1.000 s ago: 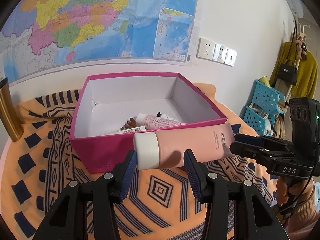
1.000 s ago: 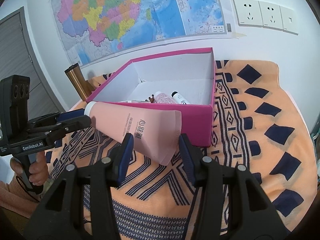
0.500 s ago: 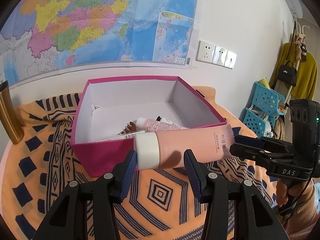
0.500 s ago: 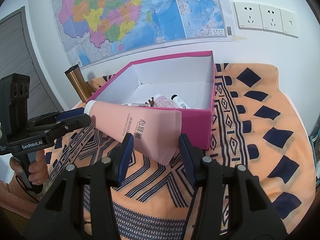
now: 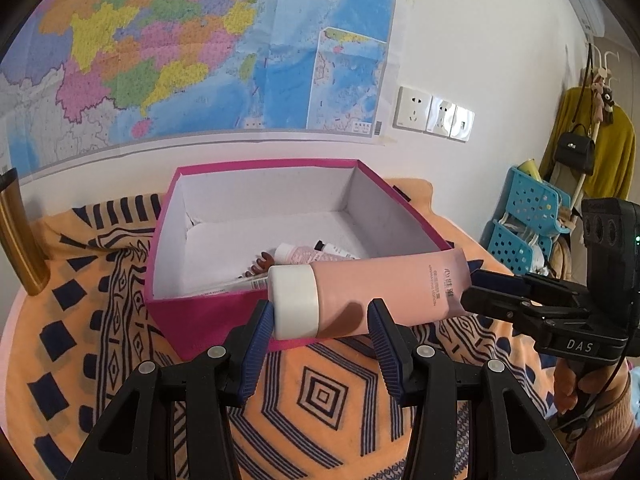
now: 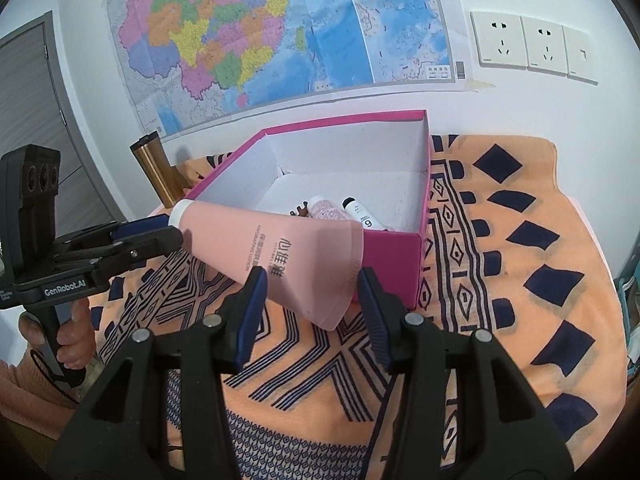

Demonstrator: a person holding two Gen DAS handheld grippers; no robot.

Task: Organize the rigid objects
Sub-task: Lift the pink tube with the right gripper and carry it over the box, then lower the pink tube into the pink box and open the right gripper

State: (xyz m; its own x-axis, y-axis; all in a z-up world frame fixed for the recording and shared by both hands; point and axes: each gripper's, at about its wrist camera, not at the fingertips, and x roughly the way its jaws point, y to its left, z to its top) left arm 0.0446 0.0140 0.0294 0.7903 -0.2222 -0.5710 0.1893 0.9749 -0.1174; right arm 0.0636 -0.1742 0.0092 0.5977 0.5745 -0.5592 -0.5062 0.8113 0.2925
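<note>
A pink lotion tube (image 6: pixel 280 256) is held at both ends by two hand-held grippers, right (image 6: pixel 312 304) and left (image 6: pixel 160 236), before the magenta box (image 6: pixel 394 258).

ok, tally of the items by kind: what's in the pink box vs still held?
Tubes in the pink box: 2, a pink patterned tube and a white tube with black cap
Brown claw clip in box: 1
Flat barcoded item in box: 1
Large pink tube, held outside the box: 1
Total: 5

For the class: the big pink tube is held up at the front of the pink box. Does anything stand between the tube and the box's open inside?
Only the box's near wall: the pink tube hangs across its rim, and smaller tubes lie at the front of the floor. The back of the box is bare.
</note>
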